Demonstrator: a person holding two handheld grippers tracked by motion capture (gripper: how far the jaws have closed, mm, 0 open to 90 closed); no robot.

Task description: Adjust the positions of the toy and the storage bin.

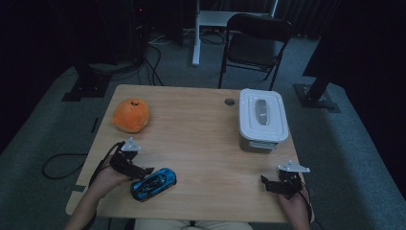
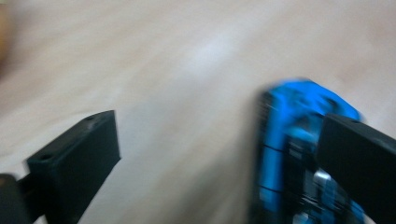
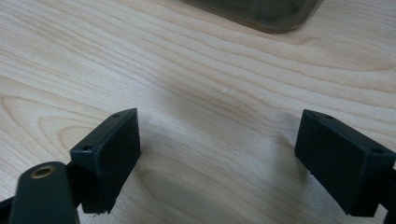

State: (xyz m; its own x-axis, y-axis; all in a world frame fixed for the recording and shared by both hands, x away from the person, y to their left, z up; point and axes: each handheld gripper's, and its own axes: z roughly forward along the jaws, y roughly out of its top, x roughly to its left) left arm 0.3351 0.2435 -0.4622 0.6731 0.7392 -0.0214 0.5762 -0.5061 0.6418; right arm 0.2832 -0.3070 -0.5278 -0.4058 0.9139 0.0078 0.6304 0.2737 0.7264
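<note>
A blue toy car (image 1: 154, 183) lies on the wooden table (image 1: 196, 129) near the front edge, left of centre. My left gripper (image 1: 143, 171) sits just left of it, jaws wide apart. In the left gripper view, which is blurred, the car (image 2: 289, 130) lies partly behind the right-hand jaw, and bare wood shows in the gap of the gripper (image 2: 219, 126). No pad presses on the car. My right gripper (image 1: 266, 183) rests at the front right, open, with bare wood in its gap (image 3: 219, 121).
An orange plush toy (image 1: 131, 115) sits at the back left of the table. A white lidded box (image 1: 262, 117) stands at the back right; its lower edge (image 3: 261, 14) is ahead of the right gripper. A folding chair (image 1: 256, 43) stands beyond the table.
</note>
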